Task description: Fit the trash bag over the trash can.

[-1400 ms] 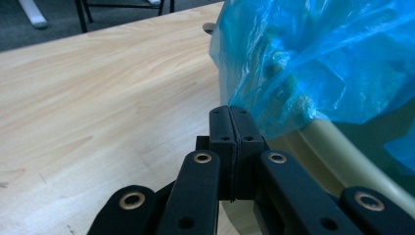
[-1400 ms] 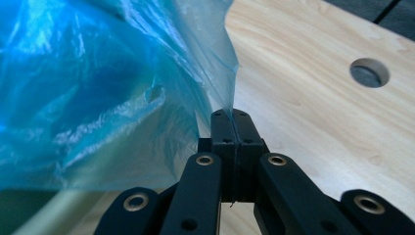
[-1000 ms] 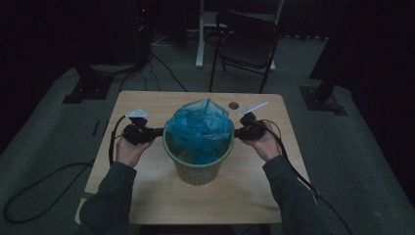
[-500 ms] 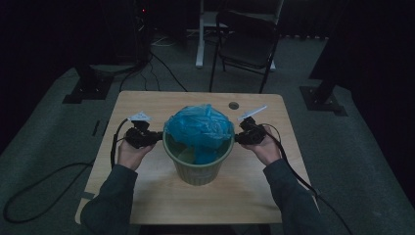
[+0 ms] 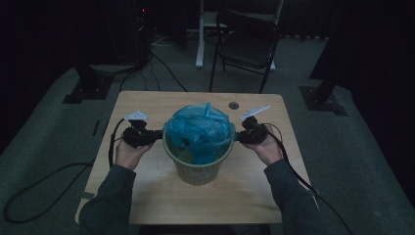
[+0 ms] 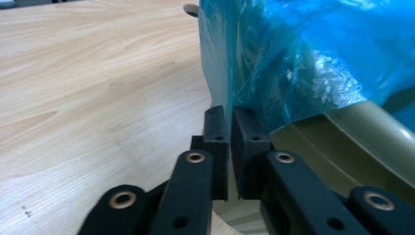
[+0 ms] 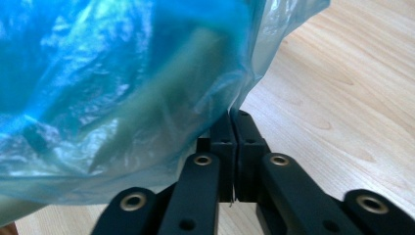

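Step in hand looks like fitting the blue bag [image 5: 199, 131] over the bin [image 5: 196, 166]: both tools have a pinch of the bag's edge, one on each side of the bin, w/ the bag bulging up above the rim between them. Left tool [image 5: 157, 135] is clenched on the film; in the left gripper view its jaws are pressed nearly flat together w/ the bag's edge [image 6: 219, 58] rising straight out from between them, and the bin's olive rim [image 6: 357, 127] sits just to the right of and beyond the jaws. Right tool [image 5: 240, 136] is likewise clamped on the bag; in the right gripper view the film [image 7: 147, 83] drapes up and over to the left of the closed jaws, bin wall showing dimly through it. Bin stands mid worktop [image 5: 147, 205], roughly centred between the two hands, bag partly inside it and partly puffed over the top. Next move, as I read it: keep both pinches tight, pull the edge outward and down past the rim on each side evenly, so the film hooks over the lip w/o tearing or tipping the bin. Bin is light and unheld, so uneven pull could slide it.
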The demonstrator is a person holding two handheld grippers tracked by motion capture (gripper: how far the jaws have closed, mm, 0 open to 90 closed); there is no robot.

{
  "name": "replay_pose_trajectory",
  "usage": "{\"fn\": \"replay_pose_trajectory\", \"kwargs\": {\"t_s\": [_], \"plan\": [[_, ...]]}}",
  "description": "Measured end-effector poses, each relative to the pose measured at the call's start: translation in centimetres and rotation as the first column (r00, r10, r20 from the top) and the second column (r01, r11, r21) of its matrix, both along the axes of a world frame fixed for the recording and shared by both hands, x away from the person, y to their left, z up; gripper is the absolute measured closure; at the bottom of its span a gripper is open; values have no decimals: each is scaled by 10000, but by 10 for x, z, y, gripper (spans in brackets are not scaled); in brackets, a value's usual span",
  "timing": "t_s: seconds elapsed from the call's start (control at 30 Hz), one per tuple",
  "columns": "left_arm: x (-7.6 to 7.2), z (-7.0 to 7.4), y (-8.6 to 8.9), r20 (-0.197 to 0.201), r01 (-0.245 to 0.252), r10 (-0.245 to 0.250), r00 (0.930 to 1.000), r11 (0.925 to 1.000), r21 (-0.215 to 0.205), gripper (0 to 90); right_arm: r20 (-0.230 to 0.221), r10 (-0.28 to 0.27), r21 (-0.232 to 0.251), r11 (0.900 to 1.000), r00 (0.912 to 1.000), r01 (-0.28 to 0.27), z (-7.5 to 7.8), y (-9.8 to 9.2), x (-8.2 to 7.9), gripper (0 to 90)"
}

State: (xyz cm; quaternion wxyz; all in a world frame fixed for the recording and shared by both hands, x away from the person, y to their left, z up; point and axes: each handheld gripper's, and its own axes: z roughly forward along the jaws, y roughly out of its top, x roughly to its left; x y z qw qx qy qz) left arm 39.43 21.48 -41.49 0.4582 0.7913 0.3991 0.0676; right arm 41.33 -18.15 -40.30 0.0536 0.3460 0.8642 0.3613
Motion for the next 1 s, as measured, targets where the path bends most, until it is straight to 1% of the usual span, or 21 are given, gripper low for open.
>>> {"fn": "replay_pose_trajectory", "kwargs": {"t_s": [0.07,0.1,0.13,0.17,0.27,0.3,0.4,0.53,0.6,0.73,0.87,1.0], "plan": [[-2,3,2,63,-13,14,10000,10000,-91,807,78,-37,76,10000,10000,37,3,-3,-1,845],[-2,3,2,63,-13,14,10000,10000,-91,791,78,-37,76,10000,10000,37,3,-3,-1,845],[-3,5,4,117,-26,27,9999,9999,-132,791,120,-58,119,9999,9999,56,4,-4,-1,829],[-4,6,5,143,-11,13,9999,9999,-133,770,197,-73,158,9999,9998,70,6,-6,-3,801],[-7,9,6,226,-29,33,9997,9999,-168,745,296,-77,256,9996,9995,69,9,-9,-5,756],[-7,9,6,226,-29,33,9997,9999,-168,738,296,-77,256,9996,9995,69,9,-9,-5,756],[-11,13,9,334,-53,59,9994,9998,-181,726,485,-195,384,9991,9986,177,14,-14,-8,716],[-14,16,11,389,-46,55,9992,9997,-226,713,584,-271,498,9985,9979,242,18,-17,-9,701],[-17,19,13,492,-23,37,9988,9996,-277,706,668,-328,602,9978,9972,287,20,-20,-11,698],[-19,23,14,595,-18,33,9982,9996,-266,700,737,-360,638,9975,9966,313,23,-22,-13,697],[-23,29,17,721,6,26,9974,9990,-443,694,918,-399,790,9963,9950,326,29,-26,-17,694],[-24,34,17,846,65,-16,9964,9983,-576,685,995,-421,876,9956,9941,334,32,-28,-19,693]]}}
